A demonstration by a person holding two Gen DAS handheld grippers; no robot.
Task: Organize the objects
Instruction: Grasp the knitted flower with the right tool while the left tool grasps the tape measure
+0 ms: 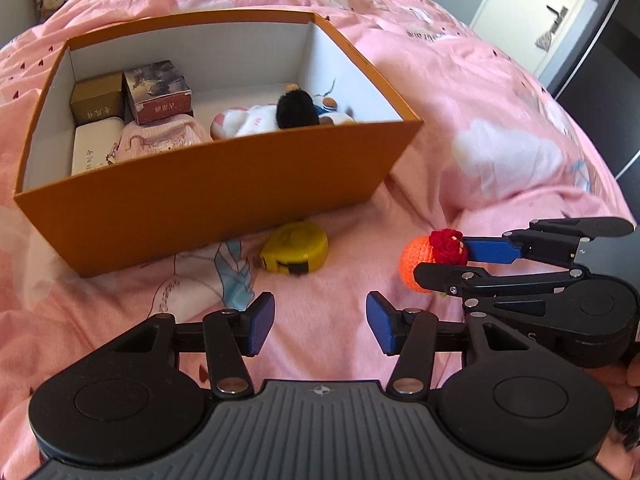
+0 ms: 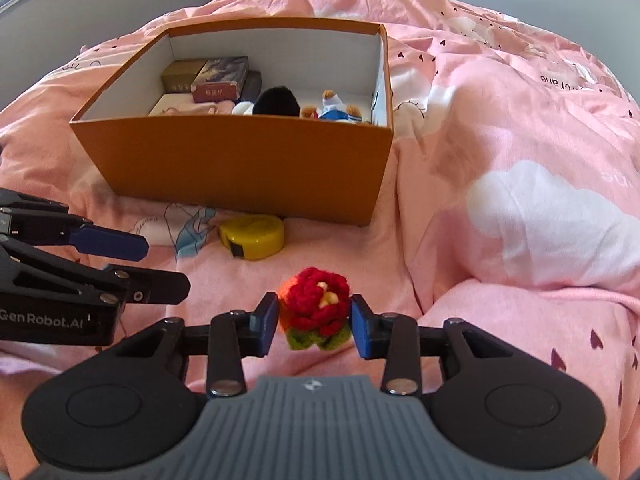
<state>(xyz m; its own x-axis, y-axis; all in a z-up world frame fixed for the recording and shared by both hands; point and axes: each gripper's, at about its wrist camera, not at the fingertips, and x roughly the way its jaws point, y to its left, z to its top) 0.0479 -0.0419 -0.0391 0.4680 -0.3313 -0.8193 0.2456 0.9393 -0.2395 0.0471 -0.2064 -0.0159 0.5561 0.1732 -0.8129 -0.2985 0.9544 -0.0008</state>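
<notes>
While clamping crochet flower (image 2: 316,312) — right hand-held gripper (image 2: 314,320) half-closed.

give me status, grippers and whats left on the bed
Right gripper shut on crochet flower. Left gripper open, empty. Yellow tape measure outside orange box. Path clear.

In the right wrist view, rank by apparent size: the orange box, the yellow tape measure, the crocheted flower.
1. orange box, clearly largest.
2. and 3. yellow tape measure and crocheted flower look alike; the flower sits nearer the camera, so unranked.
</notes>
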